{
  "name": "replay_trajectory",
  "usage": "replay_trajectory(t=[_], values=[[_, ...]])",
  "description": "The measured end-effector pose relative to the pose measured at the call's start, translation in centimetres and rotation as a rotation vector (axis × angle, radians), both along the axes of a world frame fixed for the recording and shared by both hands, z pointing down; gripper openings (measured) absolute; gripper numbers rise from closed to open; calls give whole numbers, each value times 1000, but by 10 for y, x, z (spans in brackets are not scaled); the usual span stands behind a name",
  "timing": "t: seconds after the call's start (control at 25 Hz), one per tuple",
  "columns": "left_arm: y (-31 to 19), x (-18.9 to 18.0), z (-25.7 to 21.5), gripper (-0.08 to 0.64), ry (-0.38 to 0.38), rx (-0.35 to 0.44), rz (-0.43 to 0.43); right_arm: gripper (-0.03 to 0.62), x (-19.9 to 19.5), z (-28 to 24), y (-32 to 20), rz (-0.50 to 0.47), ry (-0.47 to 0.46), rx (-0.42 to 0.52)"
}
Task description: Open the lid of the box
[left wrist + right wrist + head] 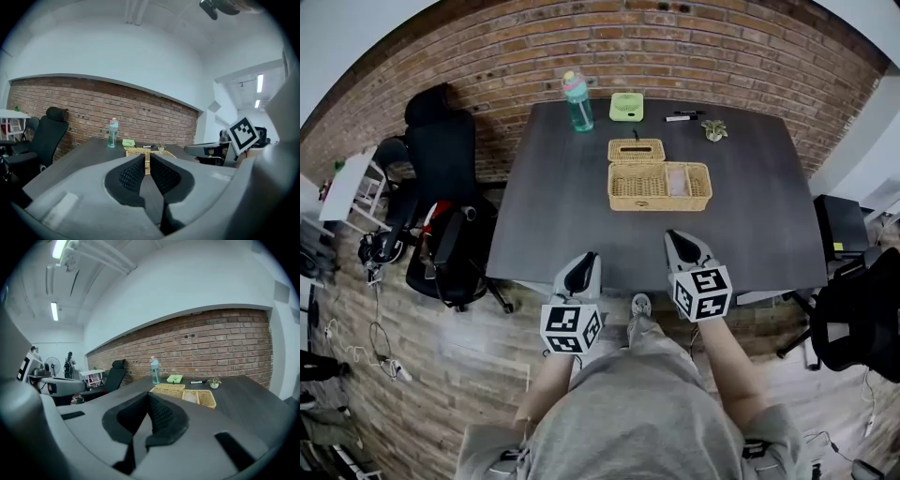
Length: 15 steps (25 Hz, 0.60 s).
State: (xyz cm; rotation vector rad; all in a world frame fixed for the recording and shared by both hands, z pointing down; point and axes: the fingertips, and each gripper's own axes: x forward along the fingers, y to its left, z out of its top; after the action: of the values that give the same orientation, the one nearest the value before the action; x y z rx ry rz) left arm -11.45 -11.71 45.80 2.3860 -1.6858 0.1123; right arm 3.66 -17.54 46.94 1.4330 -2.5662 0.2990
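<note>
Lid (637, 150) lies behind box (660, 186), job prob. done; I've L gripper (586, 256) barely ajar, R gripper (676, 235) clenched, both empty.

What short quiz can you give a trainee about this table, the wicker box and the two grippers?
1. True or false: the lid lies on the table, on the far side of the wicker box.
2. What stands just left of the green object in the head view? A) marker B) bottle C) plant
3. Which gripper has its jaws fully together?

Key: 1 true. 2 B, the bottle. 3 the right gripper; the left gripper shows a narrow gap.
</note>
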Motion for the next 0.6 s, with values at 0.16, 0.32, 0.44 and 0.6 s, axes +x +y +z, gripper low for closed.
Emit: replay_trajectory(t=[0.16, 0.32, 0.44, 0.6], values=[[19, -4, -2, 31, -4, 9, 4, 3, -6, -2, 29, -4, -9, 17], [33, -5, -4, 25, -5, 16, 7, 3, -9, -8, 50, 1, -21, 37], [43, -7, -7, 20, -4, 19, 6, 3, -11, -13, 63, 5, -32, 51], [55, -6, -7, 18, -2, 24, 19, 3, -12, -16, 80, 2, -24, 70]])
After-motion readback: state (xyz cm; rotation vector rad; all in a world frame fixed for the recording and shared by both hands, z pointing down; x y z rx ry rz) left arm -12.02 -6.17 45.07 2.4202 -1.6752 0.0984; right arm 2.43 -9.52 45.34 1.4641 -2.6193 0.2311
